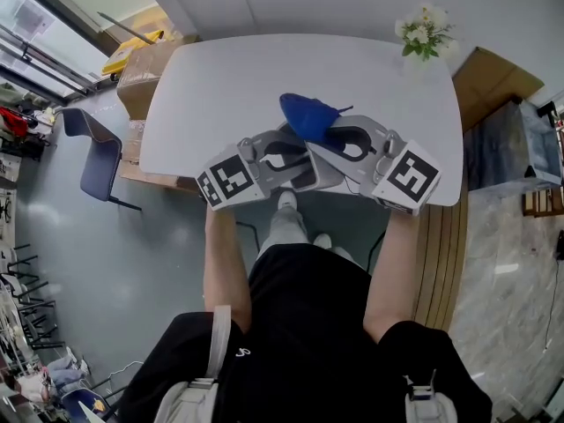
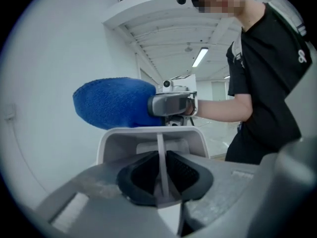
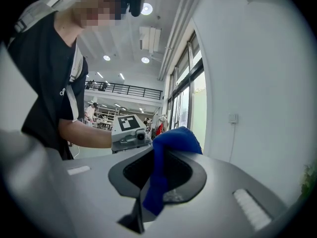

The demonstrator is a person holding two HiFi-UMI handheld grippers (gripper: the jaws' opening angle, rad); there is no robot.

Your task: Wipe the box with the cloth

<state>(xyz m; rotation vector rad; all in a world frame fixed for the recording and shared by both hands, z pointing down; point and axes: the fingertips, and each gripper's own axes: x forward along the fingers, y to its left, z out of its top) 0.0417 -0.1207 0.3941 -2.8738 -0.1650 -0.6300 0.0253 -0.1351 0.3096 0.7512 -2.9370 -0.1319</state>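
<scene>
A white table (image 1: 264, 69) with rounded corners; at its far right corner stands a small vase of flowers (image 1: 424, 38) (white blooms, green leaves).

Above the white table (image 1: 211, 86), a deep blue cloth (image 1: 308, 115) and pale grey box (image 2: 148, 138) are seen; black-and-white markers (image 1: 231, 176) are borne by the grey left gripper (image 2: 161, 175) and right gripper (image 3: 151, 182).

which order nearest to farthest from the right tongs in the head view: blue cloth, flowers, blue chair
1. blue cloth: pinched in the right tongs.
2. flowers: at the far right corner of the table.
3. blue chair: off to the left, beyond the table's edge.
</scene>
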